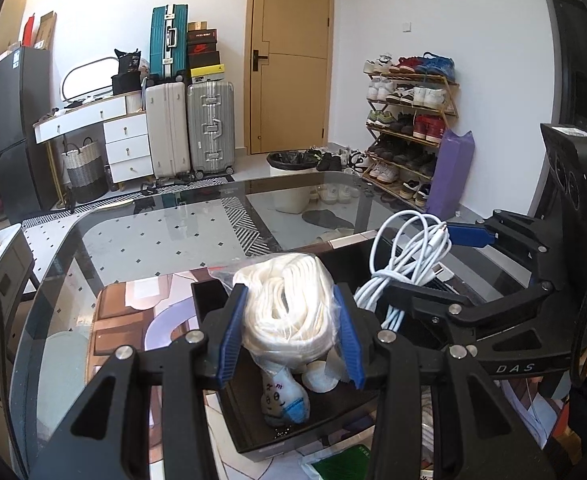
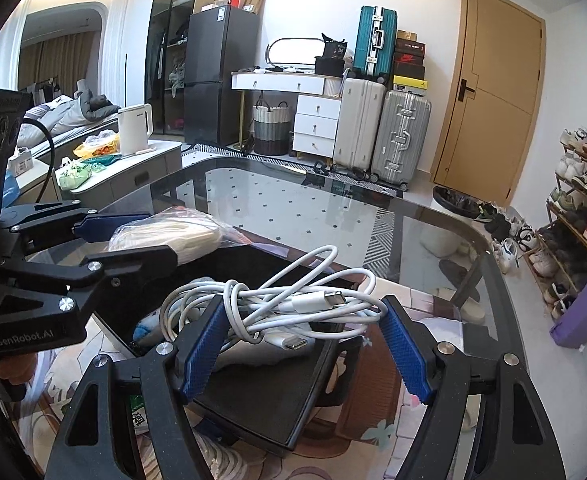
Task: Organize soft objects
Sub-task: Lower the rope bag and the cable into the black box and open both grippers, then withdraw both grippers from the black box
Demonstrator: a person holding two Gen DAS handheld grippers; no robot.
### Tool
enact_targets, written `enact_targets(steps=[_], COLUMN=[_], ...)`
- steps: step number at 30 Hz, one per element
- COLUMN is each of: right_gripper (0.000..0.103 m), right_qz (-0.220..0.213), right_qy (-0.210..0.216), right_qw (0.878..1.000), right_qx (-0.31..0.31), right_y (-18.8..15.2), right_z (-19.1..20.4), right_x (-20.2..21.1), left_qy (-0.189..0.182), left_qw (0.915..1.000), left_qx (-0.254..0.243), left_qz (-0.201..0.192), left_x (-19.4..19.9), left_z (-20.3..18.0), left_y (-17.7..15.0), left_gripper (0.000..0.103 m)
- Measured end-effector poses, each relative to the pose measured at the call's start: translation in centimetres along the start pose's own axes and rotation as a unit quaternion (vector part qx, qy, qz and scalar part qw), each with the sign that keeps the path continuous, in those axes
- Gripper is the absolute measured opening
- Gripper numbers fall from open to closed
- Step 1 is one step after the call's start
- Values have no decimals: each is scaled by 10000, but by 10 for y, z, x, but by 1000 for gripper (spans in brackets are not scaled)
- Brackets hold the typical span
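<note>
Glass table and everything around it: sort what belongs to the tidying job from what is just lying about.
Job:
left gripper shut on bagged white roll
right gripper holding white cable bundle
black tray
small sock in tray

Lying about:
suitcases
shoe rack
kettle
fridge

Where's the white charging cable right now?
In the right wrist view the cable is bundled between the right gripper's blue pads, held over the black tray, right of the bagged white roll.

suitcases [image 1: 191,128], shoe rack [image 1: 409,128], door [image 1: 289,56]
</note>
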State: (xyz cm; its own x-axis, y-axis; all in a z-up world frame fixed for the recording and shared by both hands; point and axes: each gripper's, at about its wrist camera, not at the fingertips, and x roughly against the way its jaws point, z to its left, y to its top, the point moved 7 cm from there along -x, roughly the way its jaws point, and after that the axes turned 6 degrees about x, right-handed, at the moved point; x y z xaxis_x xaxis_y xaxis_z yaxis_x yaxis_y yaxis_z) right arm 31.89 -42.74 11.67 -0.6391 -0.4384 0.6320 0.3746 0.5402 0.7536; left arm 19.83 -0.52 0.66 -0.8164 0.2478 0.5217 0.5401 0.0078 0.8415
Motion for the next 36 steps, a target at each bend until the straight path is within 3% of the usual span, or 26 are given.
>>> enact_targets(steps=[7,13,19,21,23,31,36], right_gripper=[77,90,100,101,102,102,102], right_qz=[127,48,51,36,45,116,200], right_qy=[151,127,72,39,-42,172,207], right_qw=[9998,9999,10000,10000,10000,9988,9987], right_qx=[7,41,39,40,25,-440,-425], right_y=[3,3,-5,-11,-17,-39,-47], right_z=[6,6,1,1,0,-4,5], right_x=[-11,-4,13,22,30,55,66], left_qy=[-125,-130,-50,0,-78,44,225], left_qw=[9999,9997,9996,9997,9998,9996,9989], left_qx=[-97,-104,-209,-121,1,272,390], left_qz=[33,185,207,194,189,62,122], left_x=[-5,-8,2,8,15,44,51], left_z=[-4,-4,-7,-5,-3,1,4], left_y=[0,-3,-6,-6,-6,-14,-25], left_gripper=[42,46,79,95,103,103,103])
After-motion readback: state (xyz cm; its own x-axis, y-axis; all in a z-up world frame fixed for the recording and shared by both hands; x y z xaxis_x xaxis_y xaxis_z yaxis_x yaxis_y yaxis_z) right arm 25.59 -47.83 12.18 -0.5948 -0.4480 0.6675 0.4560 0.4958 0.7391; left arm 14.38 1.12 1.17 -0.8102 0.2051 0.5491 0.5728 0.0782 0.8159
